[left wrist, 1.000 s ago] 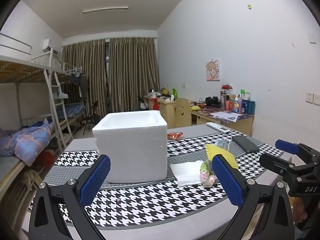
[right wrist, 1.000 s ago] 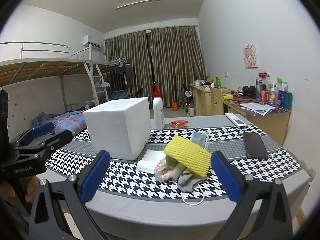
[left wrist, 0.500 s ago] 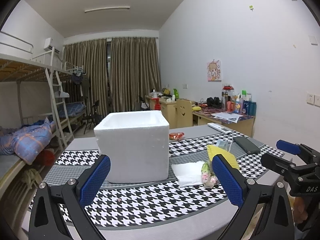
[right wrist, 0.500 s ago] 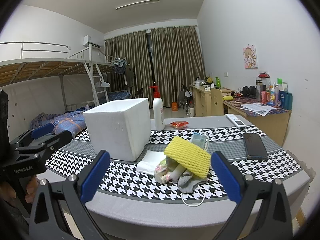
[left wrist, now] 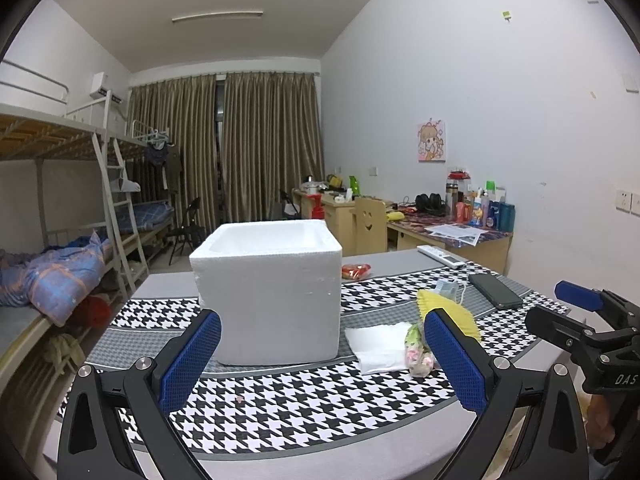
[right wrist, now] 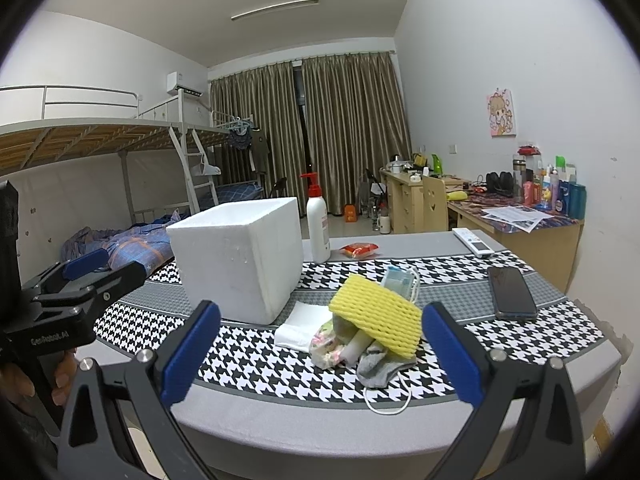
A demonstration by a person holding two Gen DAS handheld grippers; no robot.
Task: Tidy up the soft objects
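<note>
Both tools hang short of the near edge of the surface [right wrist: 540,392], nothing taken yet: the right hand-held gripper [right wrist: 320,350] has its blue fingers spread wide and empty, aimed at the heap of soft things, and the left hand-held gripper [left wrist: 320,356] is likewise spread and empty, facing the white foam box [left wrist: 268,284]. The heap lies just right of the box: a yellow foam net [right wrist: 378,314] rests on top, with a floral cloth [right wrist: 326,344], a grey mask [right wrist: 382,366] and a white folded tissue [right wrist: 298,324] beneath and beside it. I'd judge the box is where they belong. Best to take the yellow net first, coming down over its top and pinching lightly across its width, since it will squash. Lift slowly so the mask's loop doesn't drag along, and mind the phone [right wrist: 512,292] nearby.
</note>
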